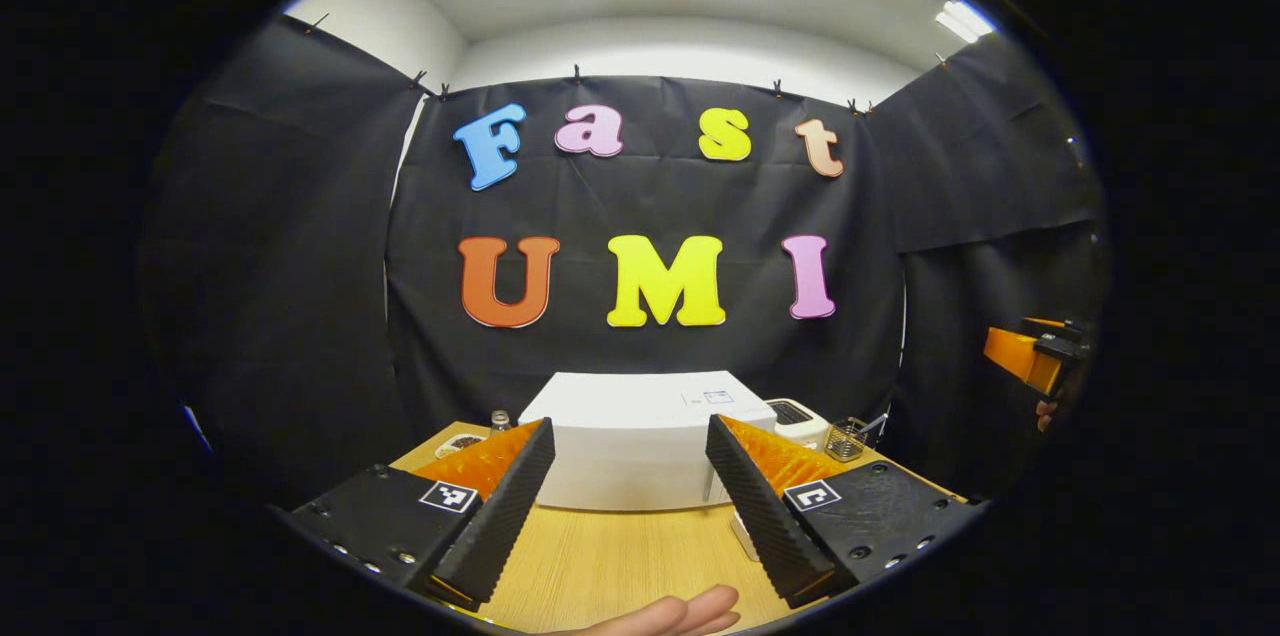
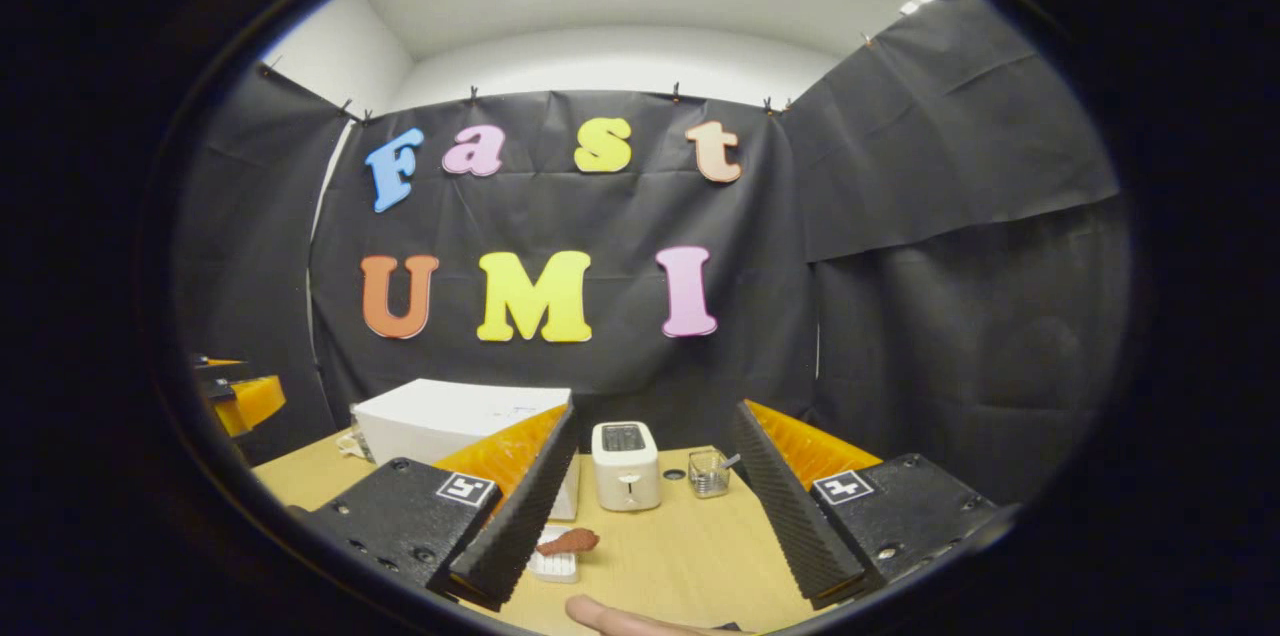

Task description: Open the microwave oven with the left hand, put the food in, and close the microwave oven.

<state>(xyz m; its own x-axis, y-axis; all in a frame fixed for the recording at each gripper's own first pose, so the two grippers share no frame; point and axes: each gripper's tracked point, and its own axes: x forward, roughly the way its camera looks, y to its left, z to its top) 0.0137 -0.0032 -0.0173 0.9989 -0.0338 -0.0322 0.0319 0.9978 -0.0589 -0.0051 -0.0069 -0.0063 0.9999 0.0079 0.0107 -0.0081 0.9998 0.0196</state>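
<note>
A white microwave oven (image 1: 640, 451) stands at the back of the wooden table (image 1: 620, 566), door closed; it also sits at the left in the right gripper view (image 2: 450, 421). My left gripper (image 1: 630, 516) hangs open in front of it, above the table, nothing between its fingers. A brown piece of food (image 2: 568, 542) lies on a small white dish (image 2: 555, 566) in front of the microwave. My right gripper (image 2: 640, 536) is open above the table, with the food near its left finger (image 2: 520, 516). The right gripper (image 1: 1030, 356) also shows far right in the left gripper view.
A white toaster (image 2: 625, 466) and a small wire basket (image 2: 708, 473) stand right of the microwave. A small bottle (image 1: 500, 419) and a dish (image 1: 460, 442) sit to its left. A person's fingertips (image 1: 680, 613) reach over the table's near edge (image 2: 610, 616).
</note>
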